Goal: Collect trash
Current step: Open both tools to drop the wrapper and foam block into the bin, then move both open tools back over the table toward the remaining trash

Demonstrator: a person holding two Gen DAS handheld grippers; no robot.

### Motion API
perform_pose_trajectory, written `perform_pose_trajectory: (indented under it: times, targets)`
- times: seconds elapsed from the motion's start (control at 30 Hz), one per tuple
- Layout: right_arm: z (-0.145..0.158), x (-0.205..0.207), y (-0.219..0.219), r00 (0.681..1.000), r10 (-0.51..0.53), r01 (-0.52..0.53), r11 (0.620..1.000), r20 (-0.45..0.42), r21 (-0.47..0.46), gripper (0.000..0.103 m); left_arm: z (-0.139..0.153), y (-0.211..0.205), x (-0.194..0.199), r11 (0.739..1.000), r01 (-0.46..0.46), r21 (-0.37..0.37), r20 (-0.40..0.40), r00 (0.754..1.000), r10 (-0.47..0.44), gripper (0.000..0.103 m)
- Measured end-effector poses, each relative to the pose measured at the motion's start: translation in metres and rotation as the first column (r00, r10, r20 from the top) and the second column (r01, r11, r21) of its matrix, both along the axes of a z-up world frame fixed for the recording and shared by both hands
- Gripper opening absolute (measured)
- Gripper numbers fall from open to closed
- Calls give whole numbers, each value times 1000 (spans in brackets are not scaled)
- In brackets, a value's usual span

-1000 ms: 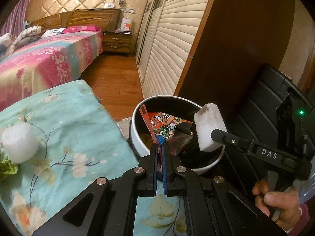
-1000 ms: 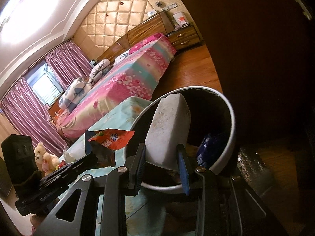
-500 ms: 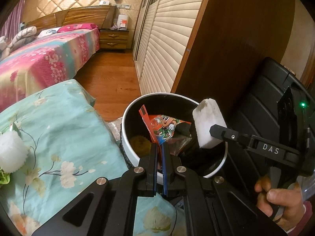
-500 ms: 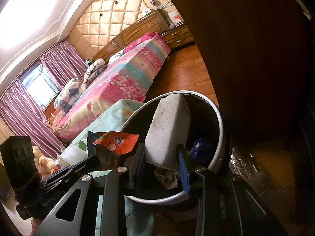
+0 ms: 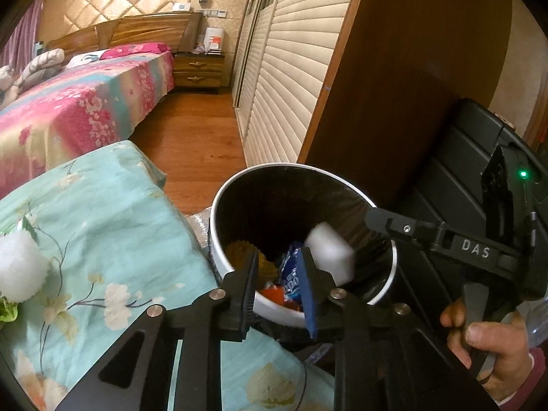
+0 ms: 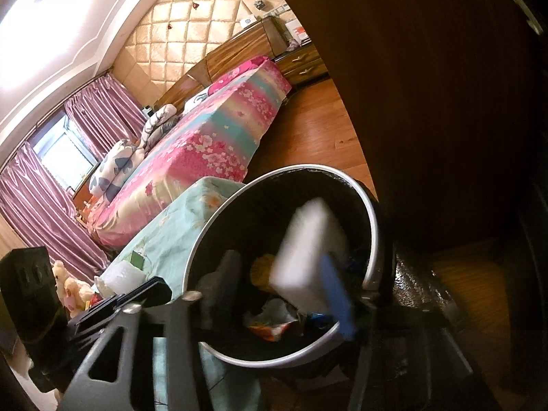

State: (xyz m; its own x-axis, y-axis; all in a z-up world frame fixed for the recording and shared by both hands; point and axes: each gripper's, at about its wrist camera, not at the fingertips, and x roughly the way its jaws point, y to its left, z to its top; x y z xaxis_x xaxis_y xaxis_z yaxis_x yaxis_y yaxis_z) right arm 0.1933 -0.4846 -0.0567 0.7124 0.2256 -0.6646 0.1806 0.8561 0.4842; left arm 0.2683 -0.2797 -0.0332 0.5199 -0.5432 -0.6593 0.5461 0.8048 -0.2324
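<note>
Bin (image 5: 383,294) mouth open above; wardrobe (image 5: 394,78) crowds its far side.

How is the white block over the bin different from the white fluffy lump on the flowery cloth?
The white block is flat-sided and blurred inside the bin; the fluffy lump is rounded, ragged and sharp. The block is among wrappers; the lump rests on the cloth beside green leaves. Both are white.

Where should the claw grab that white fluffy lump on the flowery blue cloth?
Probably around the round middle of the white lump, coming straight down from above. It bulges evenly on the cloth, so the claw's fingers can drop on either side. Stay off its near edge, where a green leafy scrap sits right by it.
</note>
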Motion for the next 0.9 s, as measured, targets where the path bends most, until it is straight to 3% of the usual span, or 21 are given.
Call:
perform_pose_trajectory:
  times: [0.17, 0.5, 0.9]
  targets:
    - [1, -5, 5, 1000, -7, 6, 1000, 20, 12, 75, 0, 16, -13, 999, -41, -1, 12, 999, 41, 48]
    - [11, -10, 52, 996, 66, -64, 997, 60, -39, 83, -3, 66, -40, 990, -140, 0, 6, 990, 140, 54]
    - [6, -5, 116, 977, 204, -203, 979, 54, -28, 89, -3, 141, -70, 955, -297, 2, -20, 955, 297, 57]
